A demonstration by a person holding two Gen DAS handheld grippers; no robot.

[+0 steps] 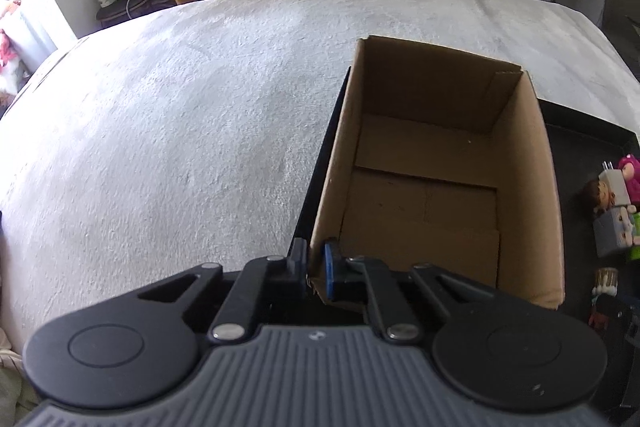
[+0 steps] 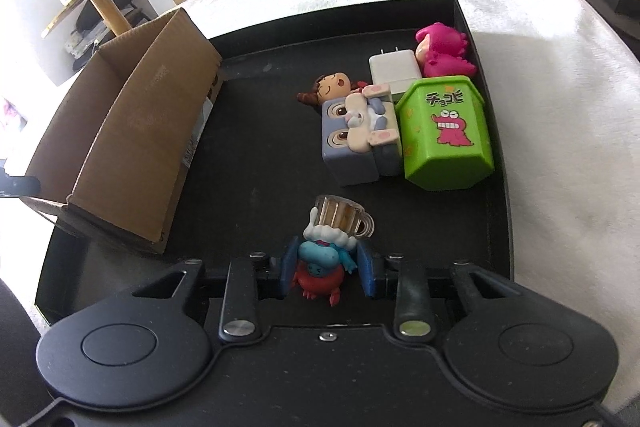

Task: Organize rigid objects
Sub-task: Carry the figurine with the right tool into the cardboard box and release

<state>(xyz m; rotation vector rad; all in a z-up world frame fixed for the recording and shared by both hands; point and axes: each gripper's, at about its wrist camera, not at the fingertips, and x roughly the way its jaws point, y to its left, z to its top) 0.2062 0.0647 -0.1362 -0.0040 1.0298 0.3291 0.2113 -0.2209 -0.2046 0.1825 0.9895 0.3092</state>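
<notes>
The left gripper pinches the near wall of the brown box, which sits at the left edge of the black tray. The right gripper squeezes the little red and blue toy with a mug near the tray's front edge. The green box, grey block toy, white plug and pink toy huddle by the right edge

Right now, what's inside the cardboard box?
Nothing visible: the cardboard box shows only bare bottom flaps. The near corner is hidden behind the left gripper, which is pinching the wall.
</notes>
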